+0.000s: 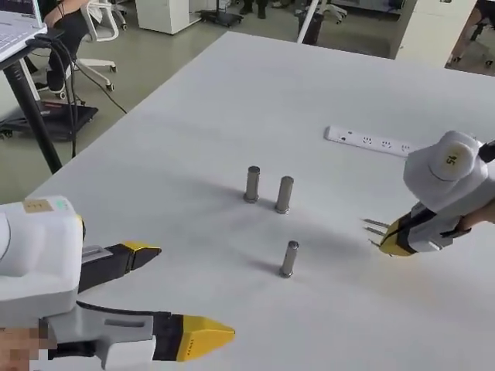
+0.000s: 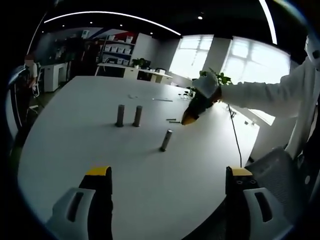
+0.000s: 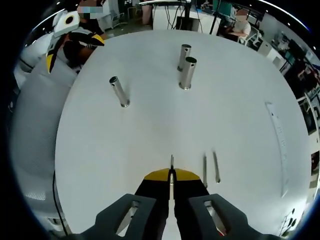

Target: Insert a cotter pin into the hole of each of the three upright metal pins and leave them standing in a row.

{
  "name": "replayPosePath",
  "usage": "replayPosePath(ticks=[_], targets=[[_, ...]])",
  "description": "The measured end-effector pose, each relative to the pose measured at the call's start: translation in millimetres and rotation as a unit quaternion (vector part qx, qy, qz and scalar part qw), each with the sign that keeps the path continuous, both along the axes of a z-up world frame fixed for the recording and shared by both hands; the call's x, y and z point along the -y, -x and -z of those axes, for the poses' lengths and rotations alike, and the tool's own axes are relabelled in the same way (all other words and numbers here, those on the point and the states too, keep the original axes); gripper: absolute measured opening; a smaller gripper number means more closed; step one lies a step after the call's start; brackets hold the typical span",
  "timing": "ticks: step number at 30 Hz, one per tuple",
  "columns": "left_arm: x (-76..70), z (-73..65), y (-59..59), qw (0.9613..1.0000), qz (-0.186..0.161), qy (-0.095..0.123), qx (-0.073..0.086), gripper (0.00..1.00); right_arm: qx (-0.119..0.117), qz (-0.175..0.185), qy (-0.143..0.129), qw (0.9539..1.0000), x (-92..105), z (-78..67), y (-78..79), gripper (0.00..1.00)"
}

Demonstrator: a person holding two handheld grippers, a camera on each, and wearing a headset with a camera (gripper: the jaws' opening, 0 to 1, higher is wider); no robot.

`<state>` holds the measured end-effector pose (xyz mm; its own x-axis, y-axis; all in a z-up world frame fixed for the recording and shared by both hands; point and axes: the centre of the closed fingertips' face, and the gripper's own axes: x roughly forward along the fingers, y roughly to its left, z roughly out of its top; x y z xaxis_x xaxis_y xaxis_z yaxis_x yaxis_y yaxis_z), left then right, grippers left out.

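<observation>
Three upright metal pins stand on the white table: two close together (image 1: 252, 184) (image 1: 284, 194) and a third (image 1: 289, 258) nearer to me. My right gripper (image 3: 171, 174) is shut on a thin cotter pin (image 3: 171, 161) whose tip pokes out just above the table. Two more cotter pins (image 3: 204, 170) (image 3: 216, 166) lie beside it on the right. In the head view that gripper (image 1: 389, 243) is at the right, next to the loose cotter pins (image 1: 375, 226). My left gripper (image 1: 182, 294) hovers open at the bottom left, holding nothing; its own view shows it (image 2: 169, 172) facing the pins (image 2: 166, 140).
A white power strip (image 1: 371, 142) lies on the table behind the right gripper. The table's left edge (image 1: 100, 139) drops to a floor with a dark desk stand (image 1: 35, 108) and cables. A person's white sleeve (image 2: 260, 92) reaches in from the right.
</observation>
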<state>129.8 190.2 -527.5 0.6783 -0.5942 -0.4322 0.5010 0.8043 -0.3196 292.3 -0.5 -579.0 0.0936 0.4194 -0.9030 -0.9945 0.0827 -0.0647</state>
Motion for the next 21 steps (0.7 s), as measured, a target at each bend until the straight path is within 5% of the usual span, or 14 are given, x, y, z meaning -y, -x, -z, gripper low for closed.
replayPosePath(ticks=[9,12,21], targets=[[9.0,-2.5,-8.6,1.0,0.002,0.008,0.004,0.9,0.039,0.002,-0.064,0.9972,-11.6,-33.7,21.8,0.0],[15.2,-4.3,-12.4,0.9999,0.011,0.011,0.004,0.88,0.066,-0.02,-0.09,0.9935,-18.8,-42.8,29.8,0.0],[46.1,-10.2,-25.1,0.9986,0.045,0.026,0.001,0.81,0.118,-0.005,-0.163,0.9794,-36.5,-60.6,60.8,0.0]])
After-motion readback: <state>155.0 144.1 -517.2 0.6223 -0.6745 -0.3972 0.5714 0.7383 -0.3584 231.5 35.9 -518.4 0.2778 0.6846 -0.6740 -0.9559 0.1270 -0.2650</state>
